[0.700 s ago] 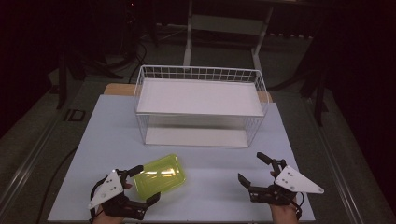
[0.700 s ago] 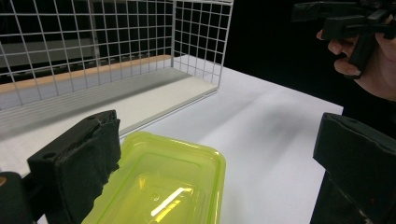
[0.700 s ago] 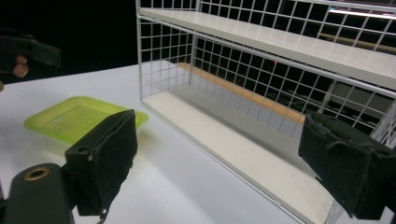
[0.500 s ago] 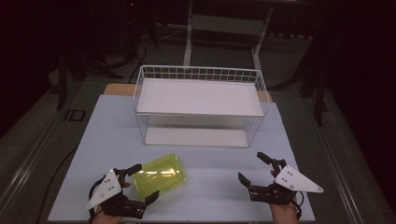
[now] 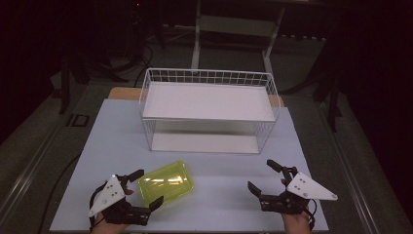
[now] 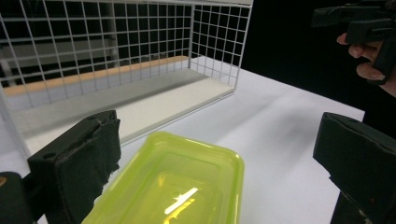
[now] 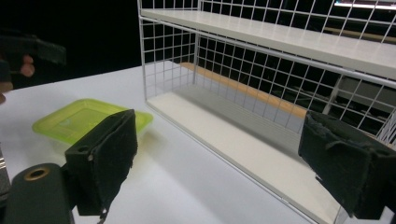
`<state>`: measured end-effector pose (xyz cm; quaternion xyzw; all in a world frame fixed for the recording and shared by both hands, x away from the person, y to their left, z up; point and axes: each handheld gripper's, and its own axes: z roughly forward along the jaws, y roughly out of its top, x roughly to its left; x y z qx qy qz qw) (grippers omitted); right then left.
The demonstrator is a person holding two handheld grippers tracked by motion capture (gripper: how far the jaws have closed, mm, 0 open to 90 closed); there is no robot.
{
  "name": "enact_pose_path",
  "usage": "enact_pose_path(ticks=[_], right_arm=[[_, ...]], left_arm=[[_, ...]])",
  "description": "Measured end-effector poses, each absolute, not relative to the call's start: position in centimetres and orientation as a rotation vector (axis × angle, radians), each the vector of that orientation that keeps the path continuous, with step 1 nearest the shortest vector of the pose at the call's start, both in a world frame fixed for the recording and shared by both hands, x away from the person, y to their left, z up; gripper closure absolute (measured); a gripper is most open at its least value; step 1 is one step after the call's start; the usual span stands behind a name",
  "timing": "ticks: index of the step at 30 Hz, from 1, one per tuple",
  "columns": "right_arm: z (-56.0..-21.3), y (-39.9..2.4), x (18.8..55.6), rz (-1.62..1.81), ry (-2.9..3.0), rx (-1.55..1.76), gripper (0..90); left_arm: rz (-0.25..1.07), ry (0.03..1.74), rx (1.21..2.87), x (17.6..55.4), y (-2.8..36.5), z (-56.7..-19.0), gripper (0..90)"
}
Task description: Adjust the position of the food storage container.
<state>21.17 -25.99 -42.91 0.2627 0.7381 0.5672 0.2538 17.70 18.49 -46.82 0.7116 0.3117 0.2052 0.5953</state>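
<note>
A translucent yellow-green container lies flat on the white table, near the front left. My left gripper stands open around its left end, one jaw behind it and one in front. The left gripper view has the container low between the wide-apart jaws, and the pads do not press on it. My right gripper is open at the front right with nothing between its jaws. From the right gripper view the container lies off to the left.
A white wire rack with a solid upper shelf and a lower floor stands at the back middle of the table. Its open front faces me. Dark floor and stand legs surround the table.
</note>
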Motion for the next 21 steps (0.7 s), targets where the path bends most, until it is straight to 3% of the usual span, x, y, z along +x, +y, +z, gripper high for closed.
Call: enact_pose_path(ticks=[5, 7, 8, 17, 18, 21], right_arm=[[-43.0, -26.1, 21.3, 1.558, 2.007, 0.730, 12.9], [-43.0, -26.1, 21.3, 1.559, 2.006, 0.730, 12.9], [-43.0, -26.0, 21.2, 1.557, 2.006, 0.727, 12.9], [-43.0, -25.9, 21.3, 1.555, 2.011, 0.734, 12.9], [-43.0, -25.9, 21.3, 1.555, 2.011, 0.734, 12.9], [-43.1, -25.8, 21.3, 1.549, 2.018, 0.735, 12.9]], left_arm=[[0.485, 0.720, 1.651, 17.7, 19.5, -46.1, 15.2], [0.503, 0.725, 1.674, 17.7, 20.1, -46.0, 15.8], [0.509, 0.737, 1.680, 17.7, 20.9, -46.0, 23.3], [0.559, 0.888, 1.691, 18.2, 23.7, -47.5, 60.4], [0.598, 0.929, 1.703, 18.2, 23.7, -47.8, 60.4], [0.608, 0.944, 1.716, 18.4, 24.3, -48.7, 73.3]])
